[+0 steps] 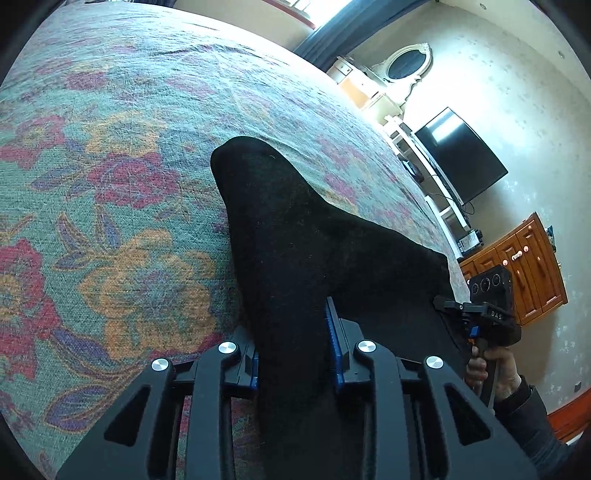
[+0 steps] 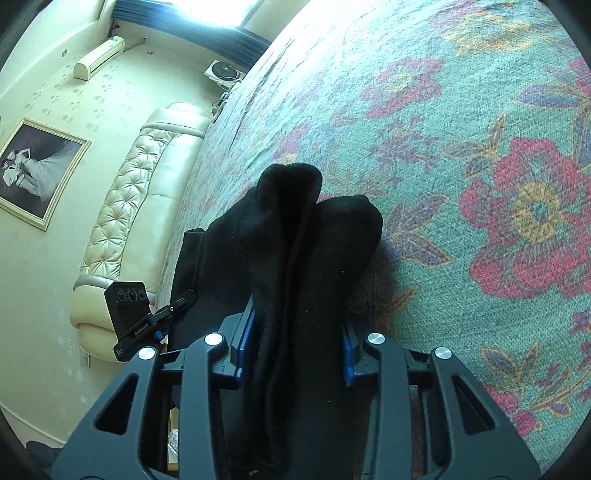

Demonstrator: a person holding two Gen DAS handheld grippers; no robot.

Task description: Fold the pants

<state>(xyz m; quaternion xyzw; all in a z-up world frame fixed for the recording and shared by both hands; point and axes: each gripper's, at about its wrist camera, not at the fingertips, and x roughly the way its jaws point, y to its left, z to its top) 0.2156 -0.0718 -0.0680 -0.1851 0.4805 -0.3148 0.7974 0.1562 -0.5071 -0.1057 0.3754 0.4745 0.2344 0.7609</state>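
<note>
The pants [image 1: 295, 236] are plain black, soft and matte. In the left wrist view they run from the bottom centre up to a rounded end at mid-frame. In the right wrist view they bunch into two lengthwise folds at centre.

Daylight from a blown-out window [image 1: 332, 7] floods both fisheye views; edges curve and darken, the black pants [image 2: 295, 240] lose detail, casting a soft shadow on the bed [image 2: 461, 129].

Bedspread [image 1: 110, 184] open beyond pants [image 1: 295, 240]; headboard [image 2: 125, 192], cabinet [image 1: 524, 266] flank bed.
</note>
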